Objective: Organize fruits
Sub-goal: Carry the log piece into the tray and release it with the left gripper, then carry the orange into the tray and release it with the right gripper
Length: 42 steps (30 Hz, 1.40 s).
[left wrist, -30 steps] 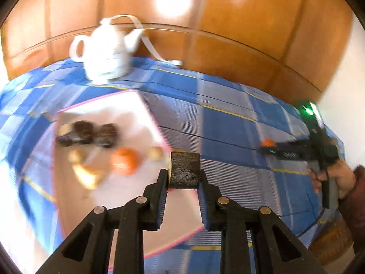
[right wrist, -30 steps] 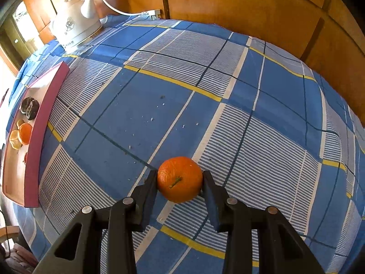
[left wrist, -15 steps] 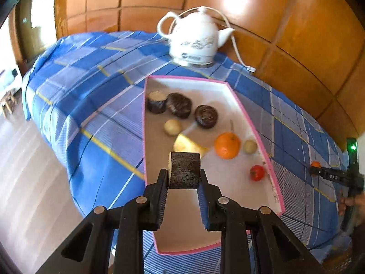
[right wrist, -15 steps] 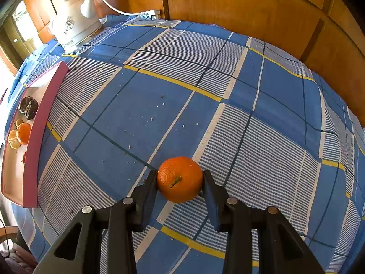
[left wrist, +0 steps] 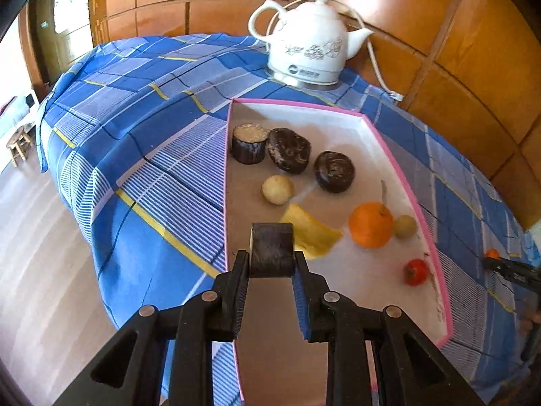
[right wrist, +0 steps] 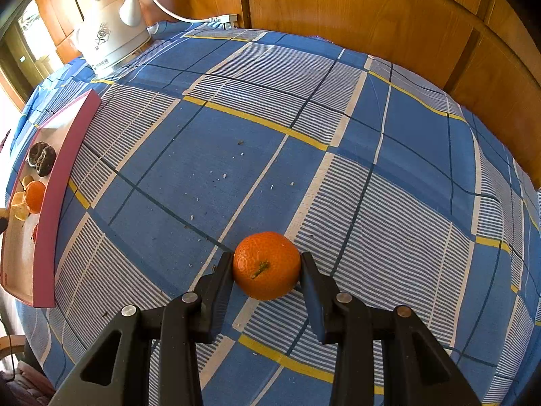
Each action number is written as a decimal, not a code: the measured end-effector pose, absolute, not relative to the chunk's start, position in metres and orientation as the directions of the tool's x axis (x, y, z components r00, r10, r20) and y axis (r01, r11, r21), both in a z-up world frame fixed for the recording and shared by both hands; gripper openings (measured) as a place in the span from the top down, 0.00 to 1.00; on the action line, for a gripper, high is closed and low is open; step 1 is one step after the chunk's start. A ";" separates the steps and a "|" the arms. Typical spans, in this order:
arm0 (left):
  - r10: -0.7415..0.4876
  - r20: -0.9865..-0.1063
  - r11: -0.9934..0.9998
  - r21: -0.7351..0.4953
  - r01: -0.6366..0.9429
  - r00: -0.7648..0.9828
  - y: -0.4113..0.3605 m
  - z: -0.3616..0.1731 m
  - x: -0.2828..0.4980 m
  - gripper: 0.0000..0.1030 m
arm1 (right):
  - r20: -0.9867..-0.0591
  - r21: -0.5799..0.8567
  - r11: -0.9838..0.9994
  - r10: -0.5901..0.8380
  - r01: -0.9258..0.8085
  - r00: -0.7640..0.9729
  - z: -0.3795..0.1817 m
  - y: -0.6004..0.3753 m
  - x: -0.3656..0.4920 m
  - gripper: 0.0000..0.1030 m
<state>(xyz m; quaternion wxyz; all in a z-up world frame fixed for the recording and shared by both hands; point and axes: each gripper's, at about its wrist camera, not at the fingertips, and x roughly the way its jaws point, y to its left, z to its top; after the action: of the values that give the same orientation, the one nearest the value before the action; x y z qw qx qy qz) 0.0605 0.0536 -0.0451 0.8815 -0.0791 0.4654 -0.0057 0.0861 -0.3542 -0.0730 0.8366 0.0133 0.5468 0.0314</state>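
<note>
Over the pink-rimmed tray, in the left wrist view, the left gripper has its fingers closed on a dark cylindrical chunk. In the right wrist view, the right gripper clamps a tangerine above the blue checked desk.

The near half of the pink-rimmed tray lies bare, open to a tool. Further in, dark pieces, an orange and a yellow wedge crowd it. Right of the tray the checked worktop is clear up to the kettle at the wooden wall.
</note>
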 end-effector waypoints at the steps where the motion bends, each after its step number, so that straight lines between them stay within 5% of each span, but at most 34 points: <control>1: -0.081 -0.816 0.988 -0.141 -0.062 0.572 0.054 -0.046 0.062 0.75 | -0.914 0.057 0.998 0.067 -0.037 0.400 -0.073 -0.354 0.086 0.62; 10: -0.048 -0.809 0.993 -0.102 -0.060 0.586 0.052 -0.052 0.063 0.72 | -0.914 0.050 0.998 0.062 -0.040 0.401 -0.074 -0.354 0.086 0.62; 15: -0.031 -0.779 0.997 -0.070 -0.038 0.626 0.043 -0.042 0.055 0.56 | -0.914 0.048 0.998 0.060 -0.041 0.401 -0.074 -0.353 0.087 0.62; 42: -0.024 -0.735 1.000 -0.024 0.010 0.678 0.026 -0.018 0.035 0.51 | -0.914 0.027 0.998 0.045 -0.051 0.403 -0.073 -0.350 0.085 0.62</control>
<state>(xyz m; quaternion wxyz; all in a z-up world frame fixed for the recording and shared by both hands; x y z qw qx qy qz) 0.0349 0.0257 -0.0175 0.9159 -0.0091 0.4012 -0.0093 0.0855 -0.3499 -0.0729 0.8375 -0.0028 0.5457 0.0286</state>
